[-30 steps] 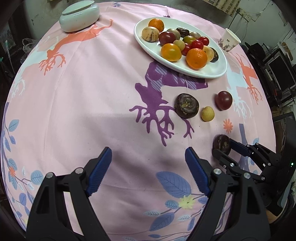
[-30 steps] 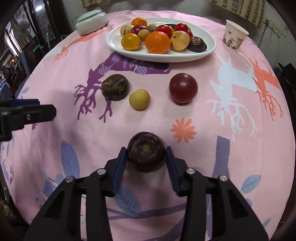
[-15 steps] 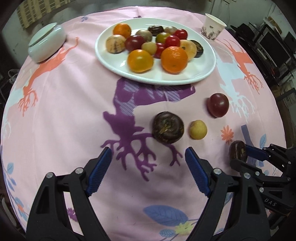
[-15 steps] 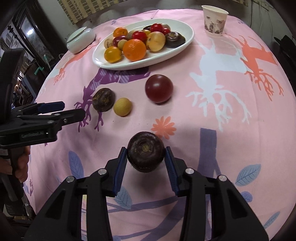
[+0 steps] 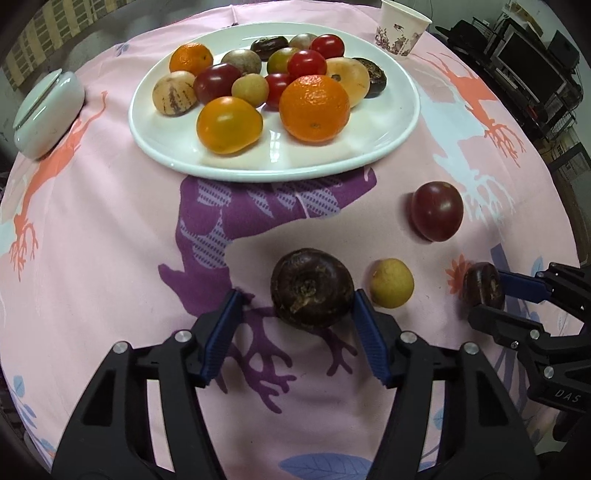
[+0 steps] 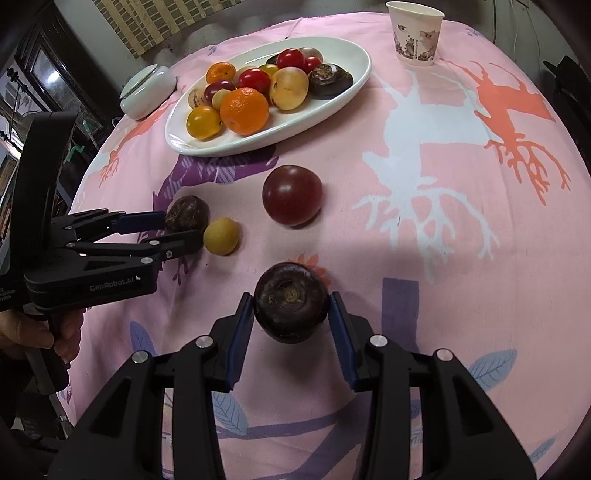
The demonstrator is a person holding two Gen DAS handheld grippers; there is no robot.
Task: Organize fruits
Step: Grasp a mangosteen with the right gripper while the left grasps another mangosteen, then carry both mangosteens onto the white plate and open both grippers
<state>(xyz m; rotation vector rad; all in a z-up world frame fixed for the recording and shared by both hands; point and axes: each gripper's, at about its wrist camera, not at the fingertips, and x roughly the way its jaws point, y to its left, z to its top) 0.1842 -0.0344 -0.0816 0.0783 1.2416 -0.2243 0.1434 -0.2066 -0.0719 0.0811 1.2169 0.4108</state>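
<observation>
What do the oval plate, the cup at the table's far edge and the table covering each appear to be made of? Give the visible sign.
Plate: likely glazed ceramic; white, glossy, with sharp light reflections.
Cup: probably paper; thin rolled rim, matte printed wall.
Table covering: woven cloth; matte pink, printed deer shapes, faint creases.

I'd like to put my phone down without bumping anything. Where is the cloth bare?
Bare cloth lies right of the white plate, between the paper cup and the dark red fruit. It is crowded around the left gripper, the small yellow fruit and the right gripper.
</observation>
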